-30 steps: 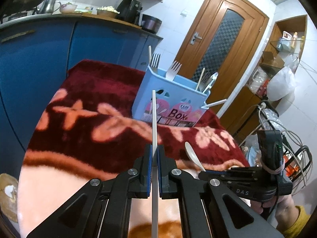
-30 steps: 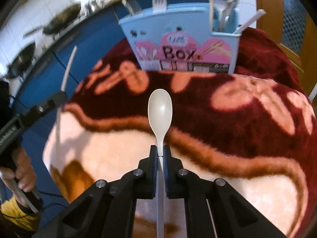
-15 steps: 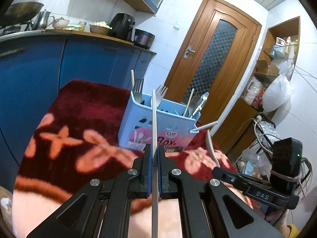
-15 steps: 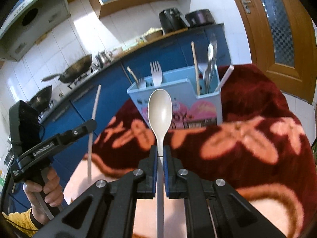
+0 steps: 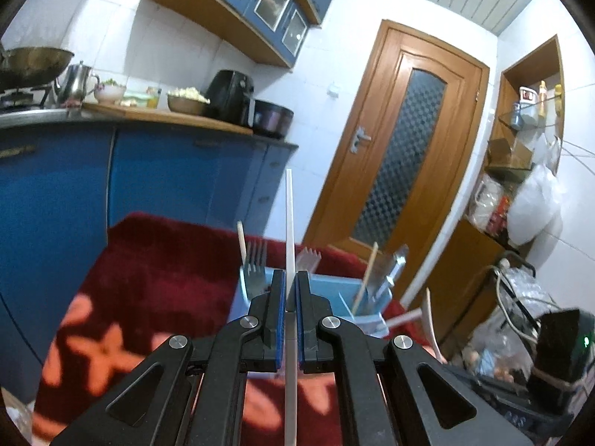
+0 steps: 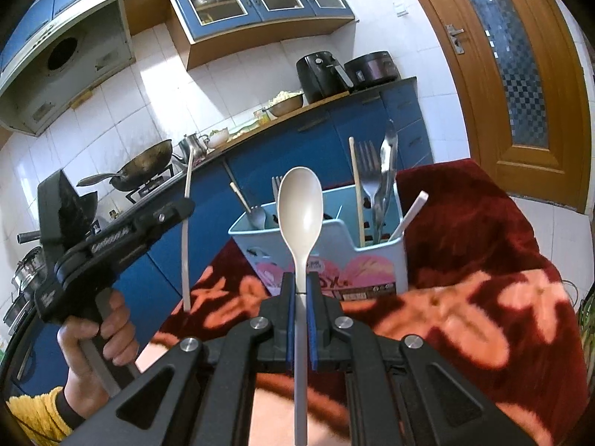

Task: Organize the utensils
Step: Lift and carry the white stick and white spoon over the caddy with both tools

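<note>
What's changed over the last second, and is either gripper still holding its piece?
Both grippers have risen and tipped up: the blanket has dropped low in both views, and cabinets and door now fill them. The blue box sits lower in frame. Nothing was let go: the left gripper stays shut on the white stick, the right gripper on the spoon. The box's utensils look unchanged.

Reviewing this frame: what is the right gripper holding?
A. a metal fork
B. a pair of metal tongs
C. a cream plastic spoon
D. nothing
C. In the right wrist view the right gripper is shut on the handle of the cream spoon, bowl pointing up in front of the light blue utensil box; the fork and tongs stand inside that box.
</note>
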### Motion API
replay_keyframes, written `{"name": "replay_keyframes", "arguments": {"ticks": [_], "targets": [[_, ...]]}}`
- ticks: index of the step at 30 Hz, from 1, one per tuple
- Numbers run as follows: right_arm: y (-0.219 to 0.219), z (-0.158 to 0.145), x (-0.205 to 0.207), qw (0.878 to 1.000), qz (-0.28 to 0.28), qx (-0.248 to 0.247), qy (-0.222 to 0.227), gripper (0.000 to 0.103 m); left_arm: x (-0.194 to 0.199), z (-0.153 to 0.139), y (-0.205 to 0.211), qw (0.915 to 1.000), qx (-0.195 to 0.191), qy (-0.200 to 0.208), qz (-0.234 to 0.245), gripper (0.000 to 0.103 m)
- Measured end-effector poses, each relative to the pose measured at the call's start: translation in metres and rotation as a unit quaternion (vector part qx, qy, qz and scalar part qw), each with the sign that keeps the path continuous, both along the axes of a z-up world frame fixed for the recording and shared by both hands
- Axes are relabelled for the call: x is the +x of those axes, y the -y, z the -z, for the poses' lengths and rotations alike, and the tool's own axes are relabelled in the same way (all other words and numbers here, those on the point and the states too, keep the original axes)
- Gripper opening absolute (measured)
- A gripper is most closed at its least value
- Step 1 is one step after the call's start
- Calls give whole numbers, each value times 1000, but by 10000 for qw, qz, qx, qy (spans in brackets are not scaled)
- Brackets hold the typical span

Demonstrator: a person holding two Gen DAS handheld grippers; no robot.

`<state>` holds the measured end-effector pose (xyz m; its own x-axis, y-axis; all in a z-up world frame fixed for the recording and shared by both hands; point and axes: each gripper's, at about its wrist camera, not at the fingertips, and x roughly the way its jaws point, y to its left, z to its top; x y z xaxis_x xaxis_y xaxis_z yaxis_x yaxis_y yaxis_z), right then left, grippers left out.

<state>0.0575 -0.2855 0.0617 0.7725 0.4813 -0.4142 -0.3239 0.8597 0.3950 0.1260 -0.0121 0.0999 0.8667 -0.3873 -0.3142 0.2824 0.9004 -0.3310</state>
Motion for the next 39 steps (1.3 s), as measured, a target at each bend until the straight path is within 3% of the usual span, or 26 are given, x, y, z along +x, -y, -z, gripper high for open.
{"name": "replay_keyframes", "arguments": {"ticks": [14,22,31,39], "targets": [[9,-6,19,9992,175,117,325,7,47,-24,15,9969,-184,649,-398,5],[16,-15,36,9971,412,100,639,7,63,-6,36,9934,108,965,-615,5],[12,-22,77,9894,820,65,1197,7,72,19,47,9919,271,1002,-732,5],[-13,-14,101,9803,884,-475,1699,7,77,29,48,9921,311,954,-750,5]]}}
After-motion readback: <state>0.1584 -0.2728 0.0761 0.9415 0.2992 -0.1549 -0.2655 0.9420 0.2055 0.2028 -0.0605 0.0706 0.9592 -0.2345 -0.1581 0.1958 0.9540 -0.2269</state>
